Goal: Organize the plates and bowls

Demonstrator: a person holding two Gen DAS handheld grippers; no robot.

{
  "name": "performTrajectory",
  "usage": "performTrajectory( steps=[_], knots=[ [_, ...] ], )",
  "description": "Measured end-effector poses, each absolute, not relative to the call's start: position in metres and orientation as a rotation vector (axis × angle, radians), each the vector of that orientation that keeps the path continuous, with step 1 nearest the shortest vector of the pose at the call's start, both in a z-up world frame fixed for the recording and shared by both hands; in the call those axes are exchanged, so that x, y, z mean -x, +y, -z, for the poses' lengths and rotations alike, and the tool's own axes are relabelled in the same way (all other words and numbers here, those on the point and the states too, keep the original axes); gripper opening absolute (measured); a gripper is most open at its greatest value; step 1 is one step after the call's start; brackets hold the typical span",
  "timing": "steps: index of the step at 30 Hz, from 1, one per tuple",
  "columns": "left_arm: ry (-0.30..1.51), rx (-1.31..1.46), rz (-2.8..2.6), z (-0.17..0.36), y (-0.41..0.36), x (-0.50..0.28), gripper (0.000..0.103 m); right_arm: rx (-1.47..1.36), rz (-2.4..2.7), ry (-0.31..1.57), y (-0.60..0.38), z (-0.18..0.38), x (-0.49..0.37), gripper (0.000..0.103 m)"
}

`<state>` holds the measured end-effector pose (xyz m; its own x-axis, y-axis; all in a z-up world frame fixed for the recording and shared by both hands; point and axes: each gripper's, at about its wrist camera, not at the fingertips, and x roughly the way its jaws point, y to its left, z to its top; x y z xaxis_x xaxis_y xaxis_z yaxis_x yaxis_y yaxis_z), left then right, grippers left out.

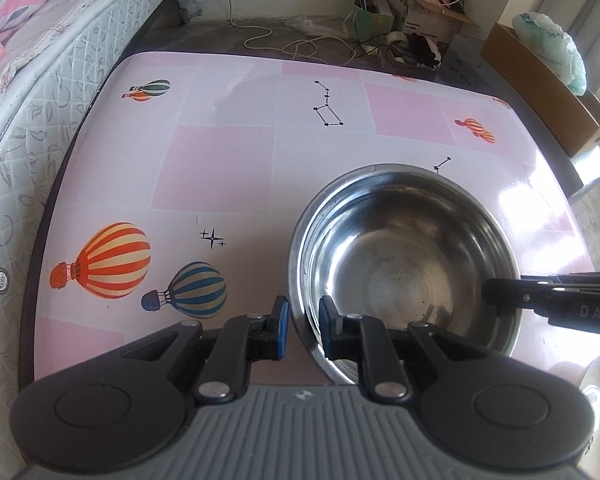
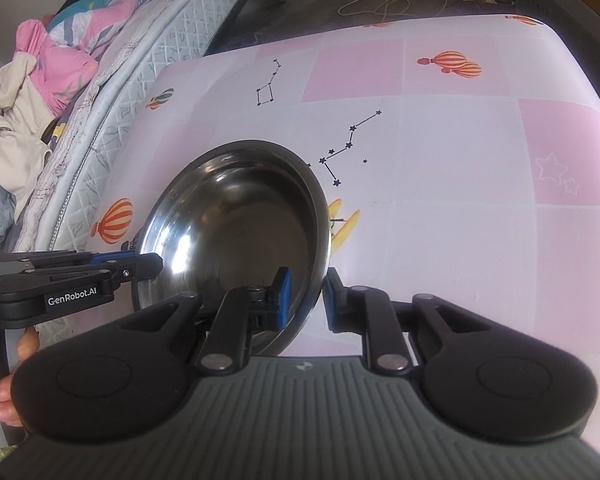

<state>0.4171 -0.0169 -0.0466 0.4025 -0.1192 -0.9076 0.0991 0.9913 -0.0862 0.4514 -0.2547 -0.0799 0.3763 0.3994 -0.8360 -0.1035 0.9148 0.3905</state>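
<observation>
A shiny steel bowl (image 1: 404,264) hangs over the pink table (image 1: 220,168), held by both grippers. My left gripper (image 1: 303,328) is shut on the bowl's left rim, one pad outside and one inside. In the right wrist view the same bowl (image 2: 236,224) is tilted, and my right gripper (image 2: 306,300) is shut on its right rim. The right gripper's fingers (image 1: 512,292) reach in from the right edge of the left wrist view. The left gripper (image 2: 148,268) shows at the bowl's far side in the right wrist view, with a hand (image 2: 4,396) below it.
A quilted mattress (image 1: 40,92) with bedding runs along the table's left side. Beyond the far edge lie a white cable (image 1: 268,40), cardboard boxes (image 1: 540,80) and bags on the floor. The tablecloth (image 2: 460,160) carries balloon and star prints.
</observation>
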Motion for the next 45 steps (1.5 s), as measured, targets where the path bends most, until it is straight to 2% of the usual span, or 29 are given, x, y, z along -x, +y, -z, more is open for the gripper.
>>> performTrajectory(
  steps=[7,10,12,13,18,24,33,37,42,45],
  knots=[
    [1.143,0.026,0.152,0.048,-0.015,-0.417,0.018,-0.308,-0.321,1.146,-0.257,0.084,-0.451,0.017],
    [1.11,0.03,0.139,0.044,-0.014,-0.413,0.029,-0.322,-0.317,1.152,-0.258,0.085,-0.453,0.018],
    [1.074,0.014,0.125,0.039,-0.013,-0.409,0.048,-0.328,-0.316,1.153,-0.258,0.084,-0.453,0.019],
    [1.057,0.01,0.125,0.035,-0.012,-0.407,0.05,-0.329,-0.316,1.151,-0.259,0.083,-0.452,0.019],
    [1.022,0.007,0.153,0.019,-0.007,-0.392,0.052,-0.333,-0.318,1.12,-0.263,0.07,-0.441,0.027],
    [1.025,-0.035,0.218,0.007,-0.006,-0.356,0.055,-0.333,-0.344,1.078,-0.271,0.044,-0.409,0.029],
    [1.071,-0.038,0.374,0.012,-0.021,-0.305,0.055,-0.27,-0.386,1.094,-0.266,0.031,-0.348,0.029],
    [1.103,-0.042,0.407,0.02,-0.032,-0.296,0.05,-0.242,-0.38,1.111,-0.262,0.036,-0.33,0.029],
    [1.147,-0.056,0.412,0.032,-0.045,-0.29,0.027,-0.224,-0.366,1.135,-0.26,0.046,-0.32,0.029],
    [1.151,-0.066,0.4,0.038,-0.052,-0.29,0.019,-0.19,-0.351,1.146,-0.259,0.052,-0.316,0.024]
  ],
)
